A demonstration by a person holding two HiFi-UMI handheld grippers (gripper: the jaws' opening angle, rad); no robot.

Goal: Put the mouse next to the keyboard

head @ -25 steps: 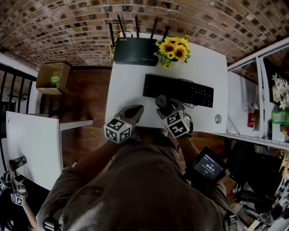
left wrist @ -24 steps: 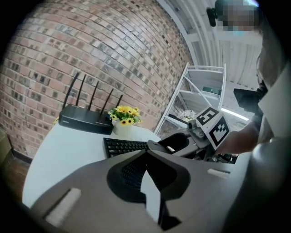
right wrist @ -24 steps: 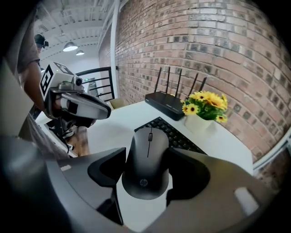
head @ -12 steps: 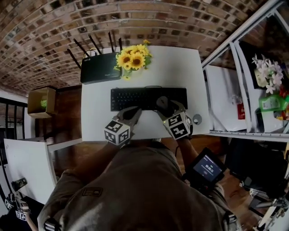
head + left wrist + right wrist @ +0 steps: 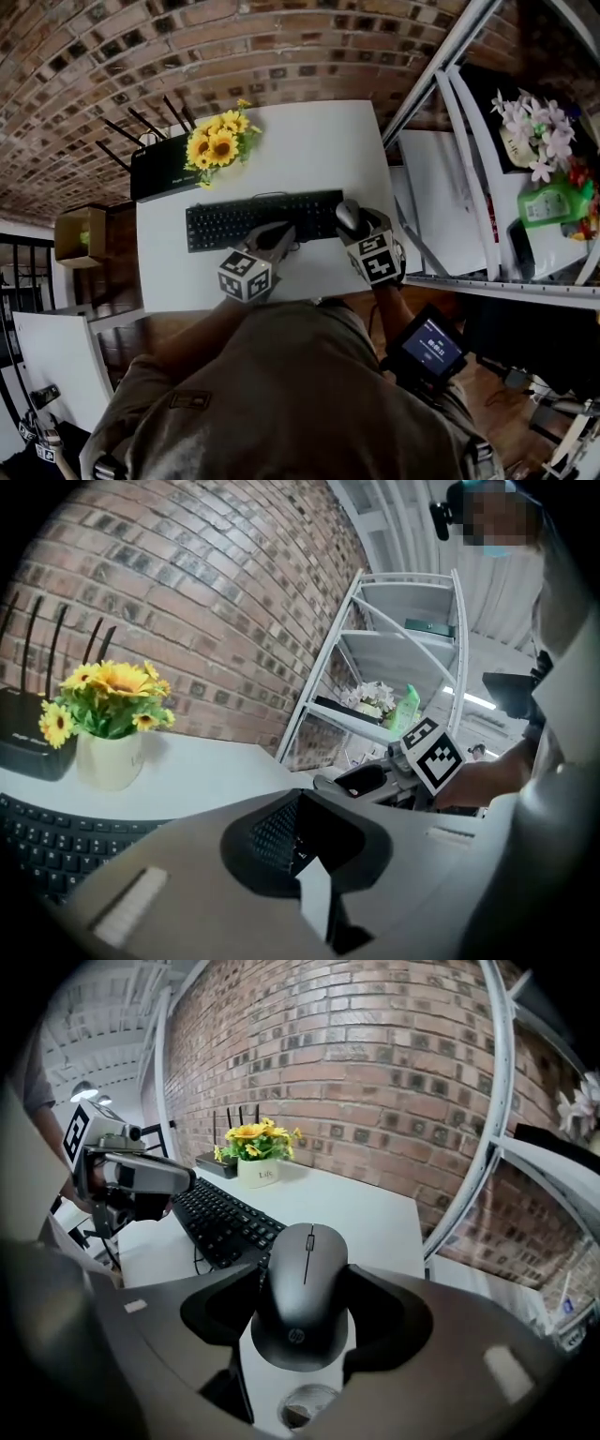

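A dark grey mouse [image 5: 304, 1290] sits between the jaws of my right gripper [image 5: 306, 1309], which is shut on it. In the head view the mouse [image 5: 346, 212] hangs at the right end of the black keyboard [image 5: 251, 220], with the right gripper [image 5: 353, 221] behind it. Whether the mouse touches the white table [image 5: 309, 141] cannot be told. My left gripper [image 5: 280, 237] is shut and holds nothing; it hovers over the keyboard's front edge. From the left gripper view, its joined jaws [image 5: 302, 841] point toward the right gripper [image 5: 394, 771].
A vase of sunflowers [image 5: 216, 144] and a black router [image 5: 156, 170] stand behind the keyboard. A white metal rack [image 5: 441, 131] with flowers and a green bottle [image 5: 550, 202] borders the table's right side. A round disc [image 5: 305, 1408] in the tabletop lies below the mouse.
The right gripper has carried the mouse from over the keyboard to its right end. The left gripper stayed at the keyboard's front. The head view swung right.
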